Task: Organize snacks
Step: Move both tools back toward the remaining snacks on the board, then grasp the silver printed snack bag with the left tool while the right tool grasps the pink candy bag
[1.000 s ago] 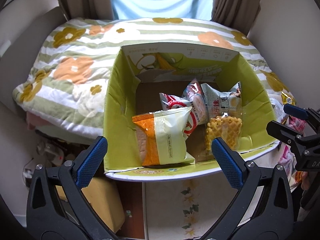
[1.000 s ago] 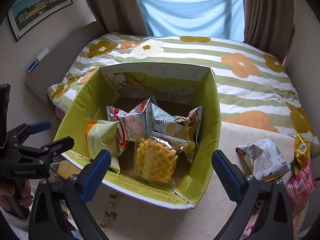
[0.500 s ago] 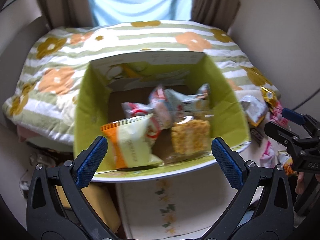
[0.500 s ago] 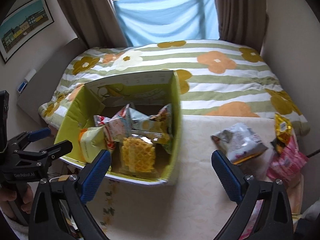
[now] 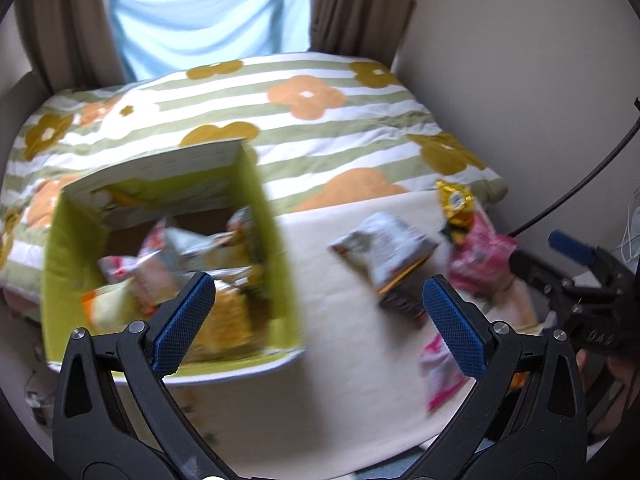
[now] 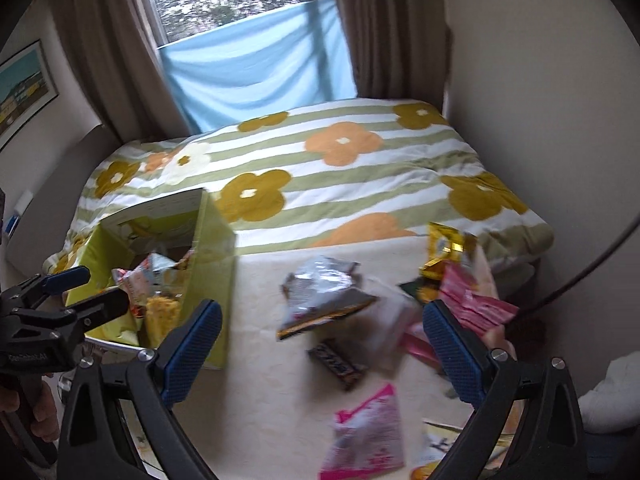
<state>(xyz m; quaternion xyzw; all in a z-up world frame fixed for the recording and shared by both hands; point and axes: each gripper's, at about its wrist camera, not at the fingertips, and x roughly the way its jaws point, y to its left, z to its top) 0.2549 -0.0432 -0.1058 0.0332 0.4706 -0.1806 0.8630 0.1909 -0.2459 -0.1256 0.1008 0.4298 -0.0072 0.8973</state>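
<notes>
— Both tongs are seen spread wide and empty: nothing is held between the blue pads of the left tongs [image 5: 318, 322] or of the right tongs [image 6: 320, 348].

— And where are the snacks to be found?

— Several packets are already gathered in the green box [image 5: 280, 240] at the left side of the worktop [image 6: 256, 380], just in front of the flowered bed cover [image 6: 320, 168]. An orange-and-white packet [image 5: 102, 306] and a yellow waffle-like snack [image 6: 160, 312] can be made out among them, though much is blurred.

— So part of the job is judged to be done?

— Roughly so. A good share is left outside the box. A silver bag [image 6: 320, 292] lies near the middle of the worktop, a dark bar [image 6: 340, 364] just in front of it, a gold packet [image 6: 448, 248] and a pink bag [image 6: 476, 304] towards the right edge, and a pink-and-white packet [image 6: 368, 436] closest to the camera.

— Which is likely to be taken next?

— That cannot be told for certain. The loose pile is framed between the right tongs' pads, so one of those packets is probably intended. Thin crinkly film is expected to slip, so a pinch on a bag's edge or seam would be needed.
</notes>
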